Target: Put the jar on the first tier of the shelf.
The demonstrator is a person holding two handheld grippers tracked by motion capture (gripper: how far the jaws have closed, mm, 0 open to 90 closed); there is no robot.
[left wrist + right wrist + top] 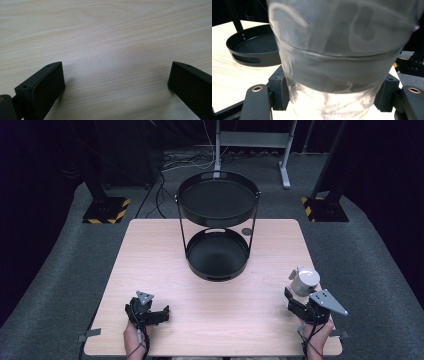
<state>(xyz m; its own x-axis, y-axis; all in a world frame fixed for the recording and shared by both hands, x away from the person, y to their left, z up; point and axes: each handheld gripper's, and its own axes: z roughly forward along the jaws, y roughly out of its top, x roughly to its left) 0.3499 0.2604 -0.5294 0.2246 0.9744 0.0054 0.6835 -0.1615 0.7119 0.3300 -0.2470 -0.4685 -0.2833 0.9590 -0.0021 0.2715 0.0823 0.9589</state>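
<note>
1. Right tongs (pixel 300 299) are clamped on a cup (pixel 305 281), a pale, frosted thing at the worktop's right edge, near the person's side.
2. From the right gripper view, the cup (pixel 337 50) sits squarely between the two black jaws, pads pressing its lower wall on both sides. A thin seam line rings its middle.
3. In the high view, the cup stands roughly upright, tipped a touch; whether its base rests on the wood or hangs just above it, I can't tell.
4. Left tongs (pixel 150 312) are over at the near left corner, well apart from the cup, jaws spread wide and gripping nothing.
5. The left gripper view confirms it: bare worktop (pixel 105 37) between the jaws, tips low over the wood grain.
6. Centre stage, a black two-tier rack (pixel 218 220): round upper tray on thin posts over a round lower tray (pixel 217 265) with a handle slot in its rim.
7. That lower tray (pixel 252 47) shows behind the cup in the right gripper view, off to the left, well clear of it.
</note>
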